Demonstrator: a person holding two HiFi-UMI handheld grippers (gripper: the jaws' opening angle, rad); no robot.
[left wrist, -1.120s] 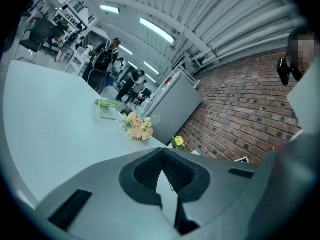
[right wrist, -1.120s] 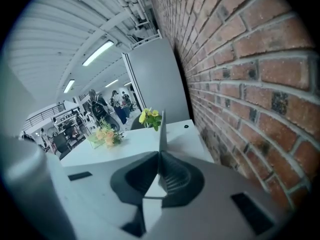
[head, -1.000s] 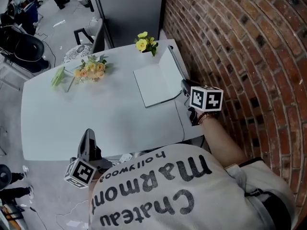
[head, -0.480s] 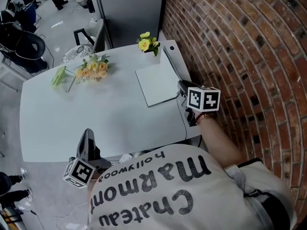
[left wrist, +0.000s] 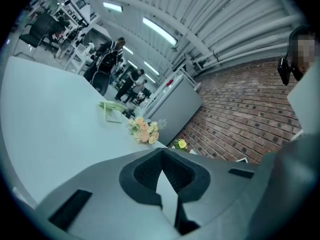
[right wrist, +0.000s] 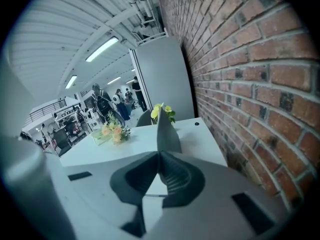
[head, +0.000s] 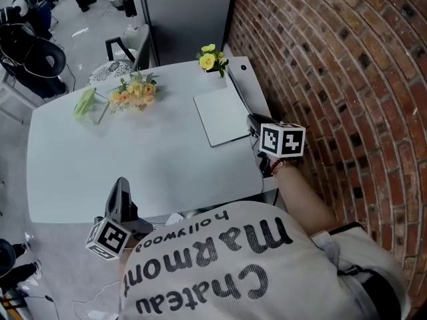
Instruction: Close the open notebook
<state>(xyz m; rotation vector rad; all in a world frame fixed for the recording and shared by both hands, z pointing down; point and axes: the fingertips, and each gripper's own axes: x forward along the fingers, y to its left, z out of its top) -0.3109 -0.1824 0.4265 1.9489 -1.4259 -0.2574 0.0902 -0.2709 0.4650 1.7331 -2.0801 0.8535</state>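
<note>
White notebook is being held open at the table's right edge, one cover standing upright. Its near end is being clamped between the right gripper's closed jaws. Left gripper, jaws together and empty, is being held off the table's near edge.

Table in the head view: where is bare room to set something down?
Widest bare patch: the table's near half, between the peach bouquet and the left gripper. A narrower strip between bouquet and notebook. Crowded: the far edge with the yellow flowers, and the wall side, where the right gripper pinches the notebook's cover.
</note>
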